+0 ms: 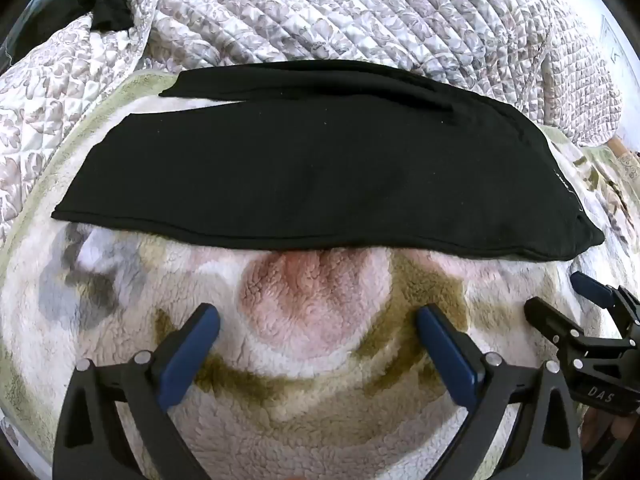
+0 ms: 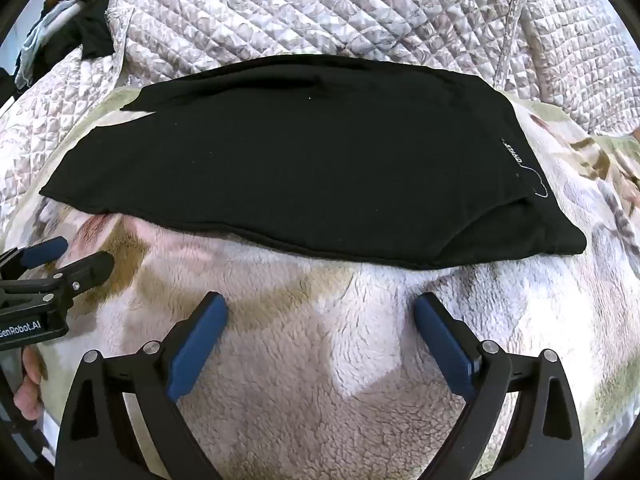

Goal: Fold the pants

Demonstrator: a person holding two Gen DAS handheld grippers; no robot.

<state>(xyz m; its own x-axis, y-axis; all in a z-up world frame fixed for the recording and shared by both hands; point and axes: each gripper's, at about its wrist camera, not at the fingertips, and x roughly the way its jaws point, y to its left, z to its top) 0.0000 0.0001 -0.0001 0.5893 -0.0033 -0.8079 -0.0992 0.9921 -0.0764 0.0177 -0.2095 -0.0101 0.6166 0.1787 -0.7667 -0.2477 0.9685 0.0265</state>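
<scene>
The black pants (image 1: 320,176) lay flat on a fleecy blanket (image 1: 312,360), folded leg over leg, their long axis running left to right across both views. The waist end pointed right and the leg hems left. Behind them sat a quilted bedspread (image 1: 320,12). The left gripper (image 1: 318,320) and right gripper (image 2: 320,308) hovered near the pants' front edge, spread wide, holding nothing.

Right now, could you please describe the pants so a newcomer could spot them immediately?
Find the fluffy patchwork fleece blanket lying before the quilted floral bedspread. The black pants lie flat across it, beyond both open grippers, left gripper and right gripper. They are the only large plain black item.
</scene>
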